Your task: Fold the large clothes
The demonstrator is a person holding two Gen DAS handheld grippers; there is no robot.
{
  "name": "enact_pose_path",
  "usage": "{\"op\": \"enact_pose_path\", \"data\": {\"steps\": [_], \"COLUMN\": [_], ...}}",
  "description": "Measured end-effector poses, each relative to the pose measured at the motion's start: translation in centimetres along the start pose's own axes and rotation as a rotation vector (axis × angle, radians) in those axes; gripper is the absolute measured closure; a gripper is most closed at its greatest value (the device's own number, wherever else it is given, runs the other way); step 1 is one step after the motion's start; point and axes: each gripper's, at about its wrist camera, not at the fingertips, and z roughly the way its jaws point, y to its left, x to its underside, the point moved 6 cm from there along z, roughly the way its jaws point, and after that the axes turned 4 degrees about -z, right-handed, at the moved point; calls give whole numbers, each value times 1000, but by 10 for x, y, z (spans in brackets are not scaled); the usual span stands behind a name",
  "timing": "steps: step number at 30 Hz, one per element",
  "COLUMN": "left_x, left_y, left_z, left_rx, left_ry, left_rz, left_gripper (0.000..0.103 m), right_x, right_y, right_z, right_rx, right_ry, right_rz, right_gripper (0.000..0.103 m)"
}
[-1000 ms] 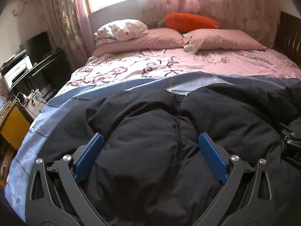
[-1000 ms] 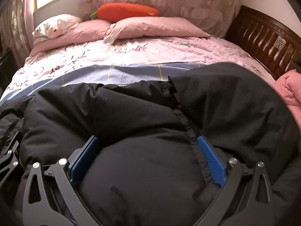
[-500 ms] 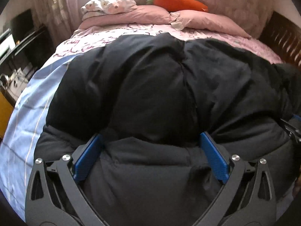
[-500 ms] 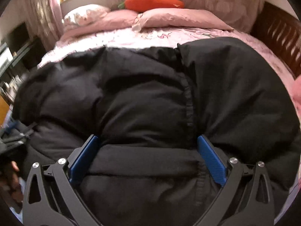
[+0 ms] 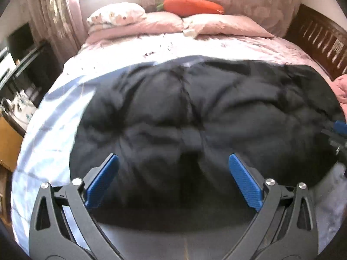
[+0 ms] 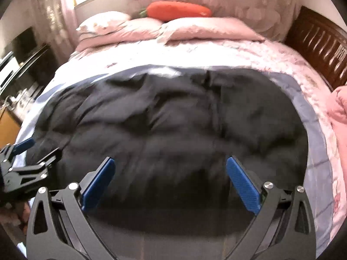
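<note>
A large black puffy jacket (image 5: pixel 195 119) lies spread across the foot of the bed, and it also shows in the right wrist view (image 6: pixel 173 125). My left gripper (image 5: pixel 173 173) is open with nothing between its blue pads, above the jacket's near edge. My right gripper (image 6: pixel 169 173) is open and empty too, above the same near edge. The right gripper shows at the right edge of the left wrist view (image 5: pixel 338 134). The left gripper shows at the left of the right wrist view (image 6: pixel 23 162).
The bed has a pale blue sheet (image 5: pixel 54 130) and a pink floral cover (image 6: pixel 216 52). Pink pillows (image 5: pixel 221 23) and an orange carrot cushion (image 5: pixel 190 4) lie at the head. A dark wooden bed rail (image 6: pixel 321 43) runs on the right. A desk (image 5: pixel 19 65) stands left.
Both grippers have pulled back and up from the jacket. The jacket, bulging close under the pads before, now lies flatter and farther away on the bed.
</note>
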Motion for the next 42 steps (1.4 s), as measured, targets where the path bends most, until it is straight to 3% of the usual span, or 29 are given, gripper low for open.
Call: {"op": "enact_pose_path", "data": {"steps": [3, 4, 6, 11, 13, 15, 16, 20, 24, 27, 28, 30, 35, 39, 42], "left_x": [27, 33, 33, 26, 25, 22, 20, -18, -42, -37, -36, -32, -41, -73, -103], "left_y": [-1, 0, -3, -6, -5, -3, -2, -11, -18, -23, -21, -19, -20, -30, -32], "left_z": [24, 41, 51, 65, 60, 50, 41, 8, 34, 70, 78, 87, 83, 55, 66], "left_rx": [-14, -3, 5, -12, -24, -59, -55, -107, -144, -106, -89, -59, -76, -39, -78], "left_ry": [94, 123, 96, 102, 154, 278, 300, 272, 361, 427, 438, 426, 472, 403, 371], "left_rz": [-6, -15, -5, 4, 5, -10, -24, 49, 62, 28, 7, -31, -27, -35, -14], "left_gripper": [2, 2, 2, 2, 2, 2, 2, 2, 2, 2, 2, 2, 2, 2, 2], "right_x": [37, 46, 48, 36, 35, 32, 28, -11, -45, -32, -30, -30, -47, -100, -120], "right_y": [3, 0, 2, 3, 1, -4, -10, -27, -26, -21, -22, -22, -29, -24, -37], "right_z": [43, 60, 68, 73, 65, 46, 33, 2, 32, 77, 85, 99, 88, 59, 74], "right_rx": [-6, -2, 40, 64, 48, 17, 22, 32, 81, 71, 75, 63, 27, 69, 137], "right_ry": [125, 129, 49, 74, 119, 177, 185, 186, 299, 407, 404, 402, 521, 424, 432], "right_rz": [14, 26, 16, 46, 50, 83, 122, 171, 74, 38, 41, 22, 66, 21, 1], "right_gripper": [1, 1, 1, 1, 1, 1, 1, 1, 1, 1, 1, 1, 1, 1, 1]}}
